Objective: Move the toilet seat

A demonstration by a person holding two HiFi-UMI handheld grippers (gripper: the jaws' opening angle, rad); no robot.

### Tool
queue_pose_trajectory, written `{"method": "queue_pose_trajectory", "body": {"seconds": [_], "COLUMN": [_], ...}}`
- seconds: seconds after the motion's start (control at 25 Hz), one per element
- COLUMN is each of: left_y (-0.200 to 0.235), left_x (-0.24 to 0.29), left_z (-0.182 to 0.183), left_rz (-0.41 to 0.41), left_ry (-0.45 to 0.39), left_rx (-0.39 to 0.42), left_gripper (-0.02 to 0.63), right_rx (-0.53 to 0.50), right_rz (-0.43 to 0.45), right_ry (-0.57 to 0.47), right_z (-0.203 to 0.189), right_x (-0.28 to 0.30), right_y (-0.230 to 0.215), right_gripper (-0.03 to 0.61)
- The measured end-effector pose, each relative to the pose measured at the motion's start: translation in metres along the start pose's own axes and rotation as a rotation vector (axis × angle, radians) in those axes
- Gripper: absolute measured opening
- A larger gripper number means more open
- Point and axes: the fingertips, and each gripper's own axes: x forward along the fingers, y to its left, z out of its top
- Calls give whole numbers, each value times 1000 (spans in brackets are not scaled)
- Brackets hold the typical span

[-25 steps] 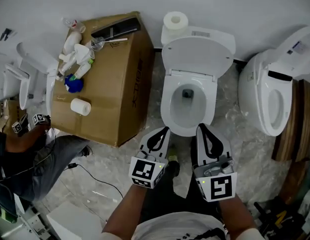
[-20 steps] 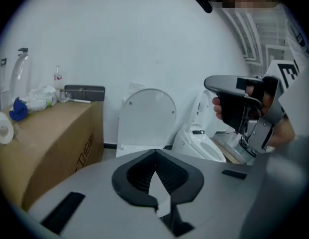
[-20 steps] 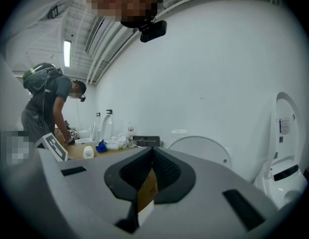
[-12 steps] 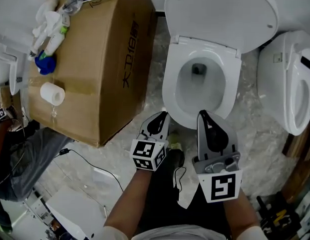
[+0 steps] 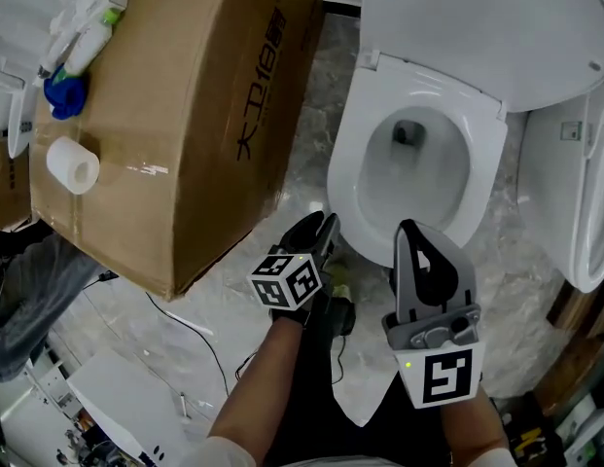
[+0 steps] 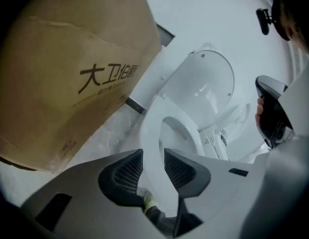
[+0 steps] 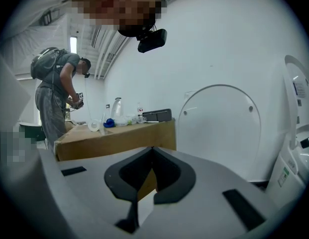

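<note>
Two grippers low before a white ceramic toilet on a grey marbled floor [image 5: 316, 115]. At the front-left of the bowl, the left gripper [image 5: 323, 230], tips just beside the rim; its ribbed black fingers [image 6: 125, 171] apart and opening, pads pressing on nothing. Through that gap, in the left gripper view, the front edge of the white oval toilet seat [image 5: 348, 173], running up and away from the tips; cannot tell whether that edge reaches in between the fingers or lies just beyond them. Seat down flat on the bowl, ringing the basin, with the white rounded lid [image 5: 477, 27] raised behind it. At the front-right of the same rim, the right gripper [image 5: 408, 232], overlapping the seat's front edge in the head view, its black fingers [image 7: 169, 176] closed tip to tip on nothing and aimed level toward the upright lid. Left of the toilet, near it, a large brown cardboard box [image 5: 185, 115] with black printed characters on its side, carrying a white paper roll [image 5: 73, 163] and a small blue object [image 5: 60, 90] on top. Along the right edge, part of a second white toilet [image 5: 574, 193]. In the right gripper view, a person with a grey backpack [image 7: 54, 93] standing at the far end of the box.
</note>
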Motion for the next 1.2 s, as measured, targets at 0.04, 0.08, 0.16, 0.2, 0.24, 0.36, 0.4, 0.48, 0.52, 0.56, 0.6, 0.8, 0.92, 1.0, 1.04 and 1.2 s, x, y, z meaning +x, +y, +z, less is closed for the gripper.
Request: {"method": "queue_pose_trajectory", "body": {"seconds": [0.04, 0.08, 0.16, 0.2, 0.24, 0.36, 0.4, 0.48, 0.52, 0.56, 0.6, 0.8, 0.92, 1.0, 1.04, 1.2], "left_y": [5, 10, 14, 15, 15, 16, 16, 16, 16, 16, 16, 6, -8, -17, -22, -43], "left_x": [4, 7, 12, 14, 17, 25, 29, 33, 34, 33, 32, 20, 5, -4, -9, -27], "left_z": [-4, -8, -15, -18, -21, -29, -31, -35, -35, -36, -36, -29, -18, -10, -5, 15], "left_rz": [-5, -11, -23, -29, -35, -52, -57, -64, -62, -57, -52, -50, -50, -47, -45, -42], "left_ry": [1, 2, 1, 1, 1, 5, 9, 12, 12, 16, 23, 55, 57, 61, 64, 67], "left_rx": [-23, -40, -69, -84, -100, -152, -170, -199, -203, -202, -198, -196, -192, -192, -195, -219], "left_gripper": [127, 127, 127, 129, 129, 129, 129, 129, 129, 129, 127, 112, 112, 112, 112, 112], "right_rx": [0, -1, -4, -4, -5, -6, -6, -8, -7, -6, -4, 18, 31, 37, 41, 35], "right_rz": [6, 12, 21, 24, 25, 24, 24, 26, 26, 24, 21, 0, -14, -24, -31, -49], "right_ry": [2, 4, 10, 13, 15, 23, 26, 32, 36, 42, 48, 66, 70, 73, 72, 67], "right_z": [-3, -5, -9, -11, -12, -16, -17, -19, -19, -20, -20, -9, 8, 22, 29, 58], "right_x": [1, 2, 2, 2, 2, 3, 3, 2, 1, 0, -1, -9, -18, -25, -28, -41], "right_y": [2, 3, 4, 4, 4, 3, 3, 3, 3, 2, 1, -4, -5, -6, -7, -12], "right_gripper": [14, 14, 14, 14, 14, 14, 14, 14, 14, 14, 14, 14, 14, 15, 14, 14]}}
